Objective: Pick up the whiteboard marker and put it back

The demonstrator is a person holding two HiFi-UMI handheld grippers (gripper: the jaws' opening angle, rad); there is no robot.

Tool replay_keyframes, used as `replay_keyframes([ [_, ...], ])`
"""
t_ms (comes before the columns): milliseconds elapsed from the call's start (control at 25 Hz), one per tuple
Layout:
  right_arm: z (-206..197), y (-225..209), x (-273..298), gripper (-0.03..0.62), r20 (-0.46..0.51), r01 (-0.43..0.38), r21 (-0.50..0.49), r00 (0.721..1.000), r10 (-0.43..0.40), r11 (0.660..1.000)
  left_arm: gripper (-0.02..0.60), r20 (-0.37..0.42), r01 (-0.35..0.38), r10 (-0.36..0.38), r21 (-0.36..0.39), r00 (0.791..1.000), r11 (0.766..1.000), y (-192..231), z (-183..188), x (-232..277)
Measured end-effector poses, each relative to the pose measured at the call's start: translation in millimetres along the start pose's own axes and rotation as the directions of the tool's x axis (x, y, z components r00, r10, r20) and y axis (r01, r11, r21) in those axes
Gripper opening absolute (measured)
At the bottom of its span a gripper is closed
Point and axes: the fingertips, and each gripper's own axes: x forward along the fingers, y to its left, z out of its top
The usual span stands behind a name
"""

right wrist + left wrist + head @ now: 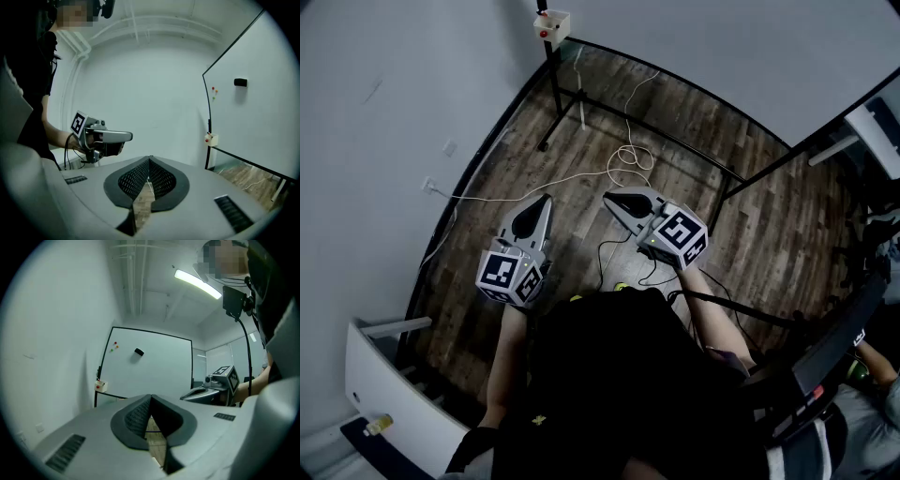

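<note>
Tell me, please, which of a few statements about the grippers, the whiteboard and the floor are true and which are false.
1. The right gripper holds a marker. False: its jaws are shut with nothing between them.
2. The left gripper is shut and empty. True.
3. A small black block sits on the whiteboard. True.
4. The floor is carpeted. False: it is wood planking, with a white cable lying on it.
5. Both grippers touch the whiteboard. False: both are held clear of it, out in front of the person.
</note>
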Motion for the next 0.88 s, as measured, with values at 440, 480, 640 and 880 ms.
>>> replay_keyframes([
  [440,-4.7,-25.0,-7.7,0.003,-0.014,-0.034,0.012,0.999,0.034,0.999,0.032,0.000,-0.058,0.058,-0.021,0.998,0.998,3.6,3.2,19.5],
  [480,-4.7,-29.4,-9.4,0.003,-0.014,-0.036,0.015,0.999,0.036,0.999,0.032,0.000,-0.068,0.068,-0.025,0.998,0.997,4.2,4.0,22.2],
  [640,-5.0,-44.9,-15.0,0.003,-0.024,-0.061,0.018,0.998,0.061,0.998,0.032,0.000,-0.108,0.108,-0.027,0.994,0.994,4.9,7.5,33.3],
  [880,-11.1,-65.0,-16.8,0.003,-0.048,-0.076,0.013,0.996,0.077,0.997,0.032,-0.005,-0.141,0.141,-0.063,0.990,0.988,6.5,2.3,43.7],
])
